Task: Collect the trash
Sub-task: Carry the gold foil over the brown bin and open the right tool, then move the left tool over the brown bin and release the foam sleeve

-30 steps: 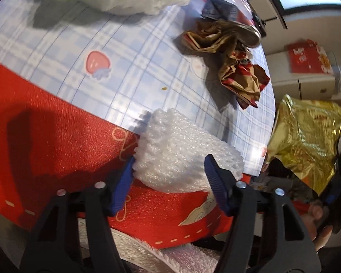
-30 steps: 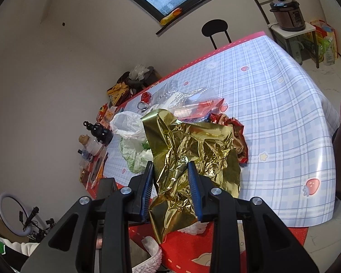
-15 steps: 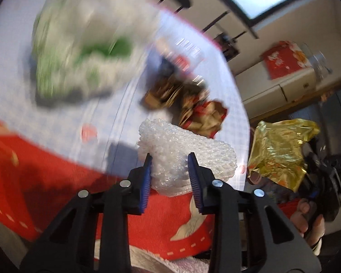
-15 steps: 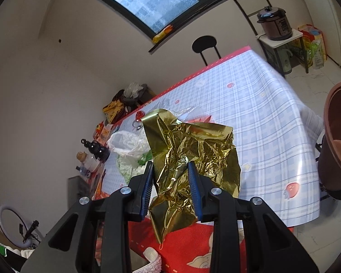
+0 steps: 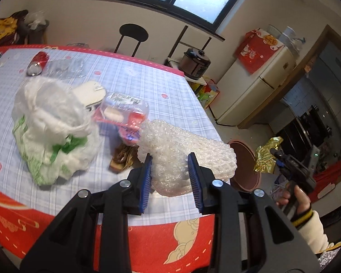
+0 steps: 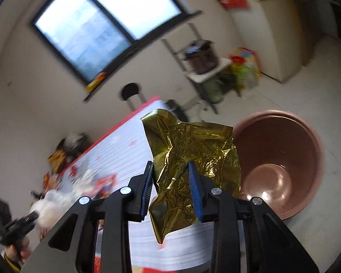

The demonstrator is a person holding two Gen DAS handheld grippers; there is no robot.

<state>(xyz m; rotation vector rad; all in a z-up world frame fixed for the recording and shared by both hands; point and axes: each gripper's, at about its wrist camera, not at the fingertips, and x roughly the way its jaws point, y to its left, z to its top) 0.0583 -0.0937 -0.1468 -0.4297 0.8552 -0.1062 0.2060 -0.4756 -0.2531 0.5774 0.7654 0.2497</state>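
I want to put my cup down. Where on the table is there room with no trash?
The checked tablecloth is bare on the far right side, between the pink edge and the clear plastic box. The near strip in front of the white plastic bag is bare too. The middle is crowded with the bag, box and brown wrappers.

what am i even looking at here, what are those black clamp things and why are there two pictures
No robot: a person holds a hand-squeezed clamp in each hand, with a camera on each looking along its blue-padded fingers. The left gripper is shut on a white wad of bubble wrap. The right gripper is shut on a crumpled gold foil sheet, near a brown plastic bin. On the blue checked tablecloth lie a white and green plastic bag and wrappers.
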